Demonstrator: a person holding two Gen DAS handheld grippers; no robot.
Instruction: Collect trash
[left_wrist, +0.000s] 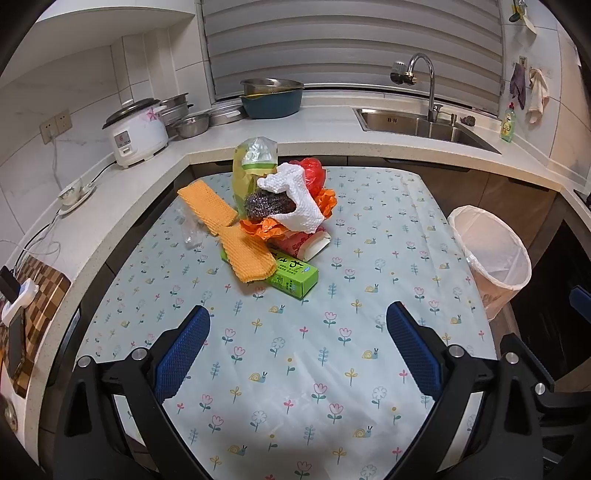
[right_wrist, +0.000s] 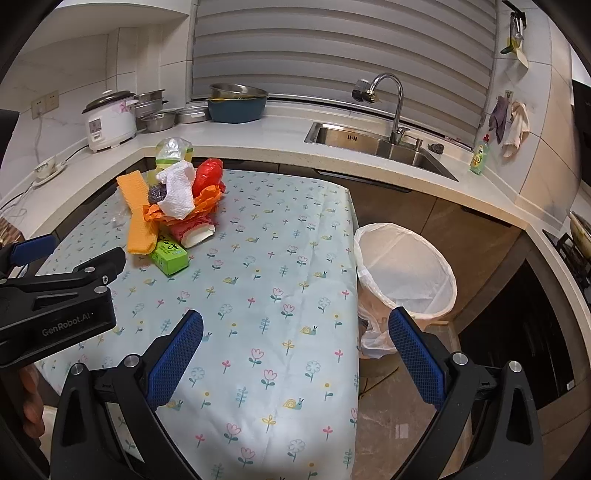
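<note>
Orange cloths (left_wrist: 225, 225) top the trash pile (left_wrist: 277, 214) at twelve o'clock; both tongs, left (left_wrist: 297, 325) and right (right_wrist: 295, 332), gape empty, nothing collected yet; next, reach for it, bin (right_wrist: 404, 269) at two o'clock.

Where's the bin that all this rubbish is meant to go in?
The bag-lined bin stands on the floor just off the table's right edge, below the sink counter.

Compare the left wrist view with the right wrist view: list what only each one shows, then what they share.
Only the left wrist view: the checkered board with a white device on the counter.

Only the right wrist view: the left claw seen from the side, the floor beside the table, and a stove edge.

Both: the trash pile on the flowered tablecloth, the lined trash bin, rice cooker, sink, and each view's own open claw.
</note>
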